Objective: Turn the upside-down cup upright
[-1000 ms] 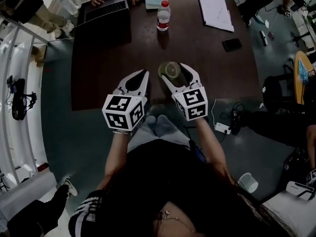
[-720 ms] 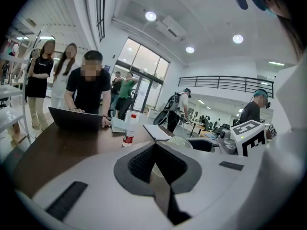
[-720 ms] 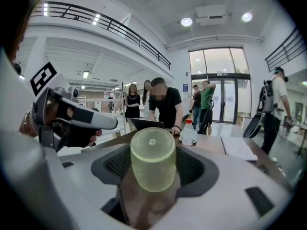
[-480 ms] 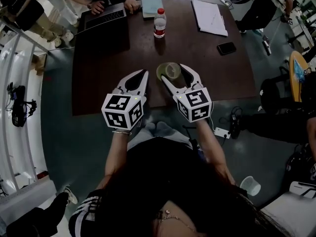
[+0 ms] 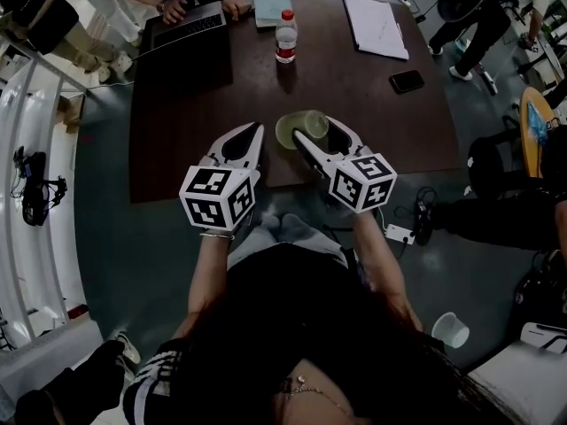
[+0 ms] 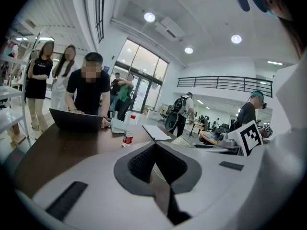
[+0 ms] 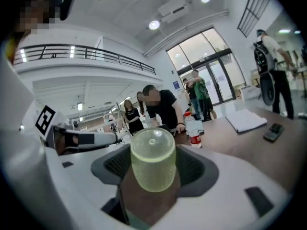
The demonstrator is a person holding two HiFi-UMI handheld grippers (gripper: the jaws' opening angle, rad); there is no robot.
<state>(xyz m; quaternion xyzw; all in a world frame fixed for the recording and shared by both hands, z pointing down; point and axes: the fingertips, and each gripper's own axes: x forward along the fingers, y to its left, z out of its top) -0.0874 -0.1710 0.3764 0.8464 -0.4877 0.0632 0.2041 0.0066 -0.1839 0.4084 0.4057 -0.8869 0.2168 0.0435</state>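
Note:
A translucent yellow-green cup [image 5: 299, 129] hangs just above the near edge of the dark table [image 5: 390, 122], and my right gripper [image 5: 317, 135] is shut on it. In the right gripper view the cup [image 7: 153, 163] fills the space between the pads, its closed base pointing up and away. From the head view it looks tipped toward its side. My left gripper [image 5: 251, 132] hovers a little to the cup's left, shut and empty, and its view shows the jaws [image 6: 156, 169] meeting with nothing between them.
A water bottle [image 5: 285, 36] stands at the table's far middle, with a laptop [image 5: 182, 20] at the far left under a person's hands. White papers [image 5: 376, 25] and a phone [image 5: 407, 81] lie to the right. People stand beyond the table.
My right gripper has rolled and risen slightly, and the cup has tipped from base-up toward its side. The left gripper has stayed where it was.

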